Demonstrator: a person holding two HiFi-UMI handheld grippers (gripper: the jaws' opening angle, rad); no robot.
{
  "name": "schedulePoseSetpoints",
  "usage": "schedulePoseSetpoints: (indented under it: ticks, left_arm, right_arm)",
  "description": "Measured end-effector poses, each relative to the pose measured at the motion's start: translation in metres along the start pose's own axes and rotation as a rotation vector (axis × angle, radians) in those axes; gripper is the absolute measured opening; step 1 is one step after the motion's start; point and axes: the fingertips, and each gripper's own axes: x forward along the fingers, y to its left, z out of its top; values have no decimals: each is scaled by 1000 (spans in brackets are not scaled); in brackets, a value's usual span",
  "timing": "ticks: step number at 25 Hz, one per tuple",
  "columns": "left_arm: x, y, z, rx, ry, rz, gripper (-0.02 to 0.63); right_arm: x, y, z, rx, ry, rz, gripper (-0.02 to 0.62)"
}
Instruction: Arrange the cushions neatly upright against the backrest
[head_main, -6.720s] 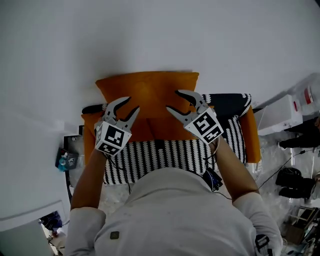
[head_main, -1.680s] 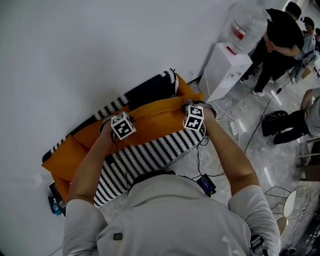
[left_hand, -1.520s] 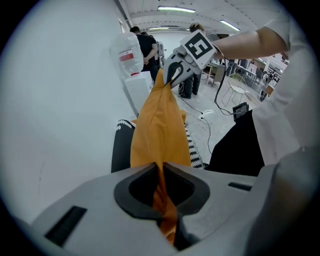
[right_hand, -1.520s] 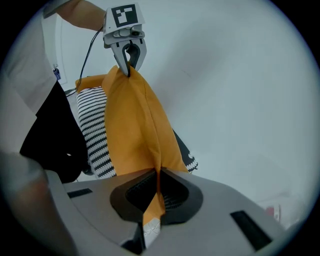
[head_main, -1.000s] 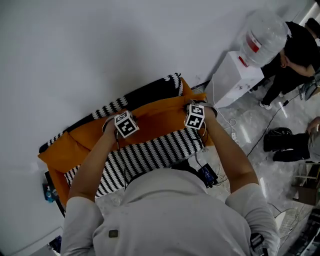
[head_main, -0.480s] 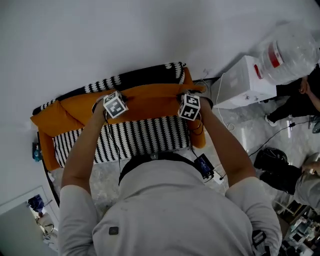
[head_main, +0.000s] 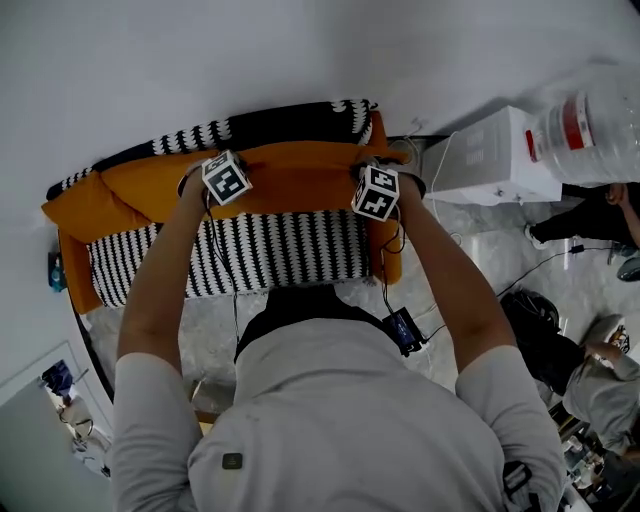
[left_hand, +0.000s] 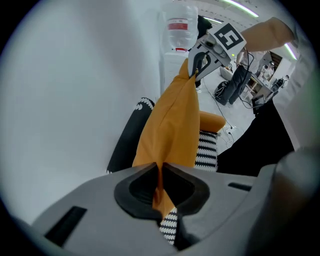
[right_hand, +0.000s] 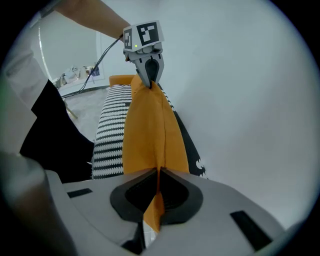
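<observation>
A long orange cushion (head_main: 295, 185) stands on edge on the striped seat (head_main: 260, 255), along the black-and-white backrest (head_main: 280, 125). My left gripper (head_main: 224, 174) is shut on its upper left corner, and my right gripper (head_main: 374, 186) is shut on its upper right corner. In the left gripper view the orange fabric (left_hand: 170, 125) runs from my pinched jaws (left_hand: 161, 182) to the right gripper (left_hand: 197, 67). The right gripper view shows the same fabric (right_hand: 150, 135) pinched in my jaws (right_hand: 158, 192), with the left gripper (right_hand: 149, 75) at its far end. A second orange cushion (head_main: 85, 205) leans at the sofa's left end.
A white water dispenser (head_main: 490, 160) with a large bottle (head_main: 590, 110) stands right of the sofa. Cables and a small device (head_main: 405, 330) lie on the floor by the sofa's right front. People stand at the far right (head_main: 600, 200). A white wall (head_main: 200, 50) backs the sofa.
Both grippers, open over the cushion several seconds ago, now pinch its two top corners. Over the last second the cushion has stayed gripped while moving toward the backrest as the view turned.
</observation>
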Motion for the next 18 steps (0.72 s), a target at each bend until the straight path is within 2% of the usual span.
schedulePoseSetpoints:
  ticks: [10, 13, 18]
  left_arm:
    - [52, 47, -27, -81, 33, -42, 29]
    - [53, 65, -28, -95, 5, -41, 26]
    - [65, 68, -33, -103, 5, -78, 25]
  right_arm:
    - [53, -32, 22, -20, 30, 41, 29]
    - [65, -40, 30, -9, 24, 61, 29]
    - [90, -46, 24, 2, 57, 85, 29]
